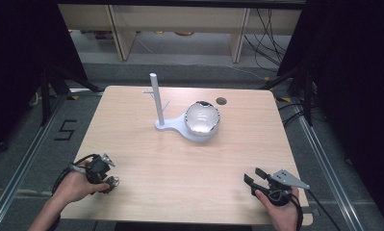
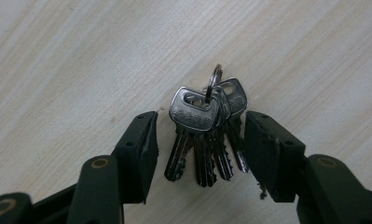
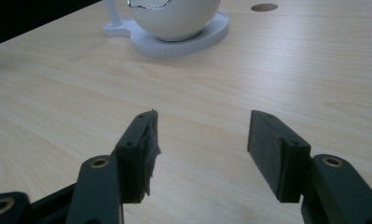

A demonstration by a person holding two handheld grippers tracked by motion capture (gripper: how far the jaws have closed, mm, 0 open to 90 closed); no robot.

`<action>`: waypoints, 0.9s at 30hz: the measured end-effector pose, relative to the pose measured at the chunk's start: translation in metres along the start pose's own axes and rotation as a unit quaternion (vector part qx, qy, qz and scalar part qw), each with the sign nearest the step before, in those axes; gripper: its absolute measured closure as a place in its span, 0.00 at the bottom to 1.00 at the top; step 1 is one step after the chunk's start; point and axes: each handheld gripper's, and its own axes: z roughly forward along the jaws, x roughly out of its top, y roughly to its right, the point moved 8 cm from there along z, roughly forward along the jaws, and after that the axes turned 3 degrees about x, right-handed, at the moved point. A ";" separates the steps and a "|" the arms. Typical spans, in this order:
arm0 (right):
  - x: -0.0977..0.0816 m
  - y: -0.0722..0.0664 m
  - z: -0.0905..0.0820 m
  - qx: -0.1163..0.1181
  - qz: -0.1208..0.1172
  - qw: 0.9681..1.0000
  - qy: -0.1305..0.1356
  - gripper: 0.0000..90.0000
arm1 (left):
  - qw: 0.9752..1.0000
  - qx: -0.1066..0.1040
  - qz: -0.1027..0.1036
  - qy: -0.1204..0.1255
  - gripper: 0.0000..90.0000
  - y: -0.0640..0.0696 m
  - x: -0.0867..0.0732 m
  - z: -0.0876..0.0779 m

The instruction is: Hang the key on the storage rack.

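Both grippers point(image 1: 104, 177) point(image 1: 255, 179) are built from black jaws with brass-coloured rivets and small screws. Frayed dark pads point(image 3: 152, 140) are fitted inside. A grey three-cornered plate point(image 1: 288, 178) and black cables are carried.

A lab test bay. Black curtains point(image 1: 16, 57) flank a wooden table point(image 1: 132, 144); loose cables point(image 1: 269, 33) trail across the floor.

One key bunch point(image 2: 207, 130), one bowl point(image 1: 202, 118), one stand point(image 1: 157, 103).

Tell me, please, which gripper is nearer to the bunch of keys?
Left. The left gripper is right at the bunch of keys, its open jaws on either side of them; the right gripper is across the table's near edge.
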 end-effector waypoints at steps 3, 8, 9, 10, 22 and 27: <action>0.000 -0.003 0.000 0.004 0.015 1.000 0.002 0.49 | 1.000 -0.006 0.000 -0.003 0.47 0.002 0.001 -0.001; -0.001 -0.004 0.000 0.004 0.021 1.000 -0.003 0.49 | 1.000 -0.004 0.004 -0.022 0.46 0.004 0.000 0.003; -0.001 -0.004 0.001 0.006 0.022 1.000 -0.001 0.49 | 1.000 -0.007 0.003 -0.029 0.45 0.004 -0.001 0.003; -0.001 -0.003 0.001 0.005 0.016 1.000 0.002 0.49 | 1.000 -0.008 0.005 -0.030 0.46 0.004 0.000 0.002; 0.000 -0.001 0.002 0.009 0.000 1.000 0.003 0.49 | 0.999 -0.020 -0.029 -0.036 0.71 0.006 -0.001 0.000; 0.000 -0.002 -0.001 0.003 0.000 1.000 0.000 0.49 | 0.999 -0.007 -0.032 -0.035 0.76 0.008 -0.001 0.000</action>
